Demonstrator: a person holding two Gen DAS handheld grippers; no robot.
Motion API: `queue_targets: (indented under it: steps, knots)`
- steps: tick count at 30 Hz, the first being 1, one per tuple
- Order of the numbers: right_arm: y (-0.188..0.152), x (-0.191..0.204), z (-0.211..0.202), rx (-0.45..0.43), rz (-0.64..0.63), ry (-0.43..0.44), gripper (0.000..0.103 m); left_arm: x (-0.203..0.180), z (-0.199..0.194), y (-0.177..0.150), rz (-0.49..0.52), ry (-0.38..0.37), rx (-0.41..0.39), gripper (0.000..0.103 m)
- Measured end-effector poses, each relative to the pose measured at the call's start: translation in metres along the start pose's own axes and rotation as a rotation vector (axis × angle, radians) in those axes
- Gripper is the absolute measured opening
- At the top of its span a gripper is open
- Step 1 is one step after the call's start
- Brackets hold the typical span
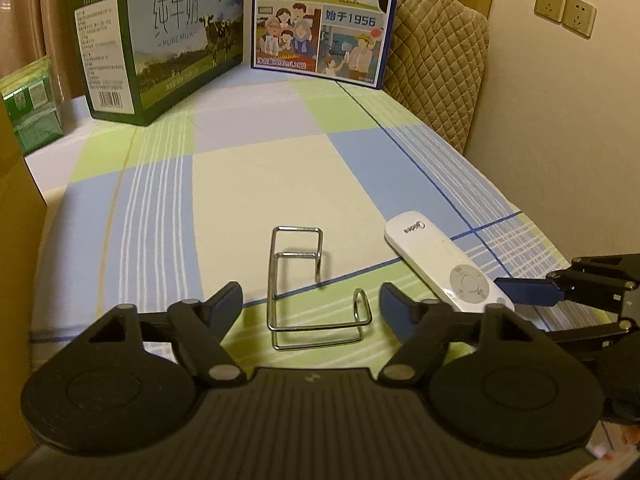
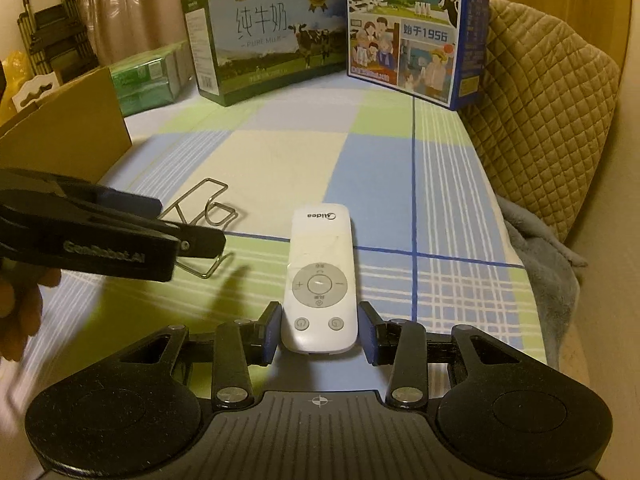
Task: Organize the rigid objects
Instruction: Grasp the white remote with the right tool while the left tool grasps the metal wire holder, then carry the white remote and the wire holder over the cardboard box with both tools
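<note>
Where the checked bed sheet (image 1: 256, 168) is widest, it lies bare and open, with two big milk boxes (image 1: 176, 36) standing at the far end, a wall on the right and a brown carton (image 2: 68, 136) on the left. One white remote (image 2: 320, 280) lies near the front edge, and the right tool (image 2: 320, 330) is clamped on its sides. One bent wire rack (image 1: 304, 284) lies just beside the remote, between the spread fingers of the left tool (image 1: 312, 300), which do not touch it.
</note>
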State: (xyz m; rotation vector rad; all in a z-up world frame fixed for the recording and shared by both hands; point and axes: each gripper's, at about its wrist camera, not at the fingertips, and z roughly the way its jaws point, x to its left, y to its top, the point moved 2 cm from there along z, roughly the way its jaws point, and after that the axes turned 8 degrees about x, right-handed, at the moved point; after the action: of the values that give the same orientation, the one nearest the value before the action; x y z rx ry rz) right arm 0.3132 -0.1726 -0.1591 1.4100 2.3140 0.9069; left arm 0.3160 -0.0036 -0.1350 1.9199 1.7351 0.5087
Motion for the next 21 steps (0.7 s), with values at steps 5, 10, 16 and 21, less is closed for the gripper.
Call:
queue_targets:
  steps: [5, 10, 16, 21]
  knots:
    - [-0.002, 0.001, -0.001, -0.002, -0.004, -0.002, 0.037, -0.004, -0.002, -0.008, 0.023, 0.01, 0.006, 0.049]
    - [-0.004, 0.004, -0.003, 0.005, 0.003, -0.022, 0.037, -0.001, -0.024, -0.036, -0.015, 0.016, 0.005, 0.049]
    - [-0.004, 0.006, -0.002, 0.0, 0.007, -0.035, 0.04, 0.0, -0.05, -0.074, -0.031, 0.024, -0.026, 0.049]
    - [-0.004, 0.01, 0.0, -0.007, -0.015, -0.044, 0.047, -0.002, -0.052, -0.078, -0.004, 0.031, -0.047, 0.049]
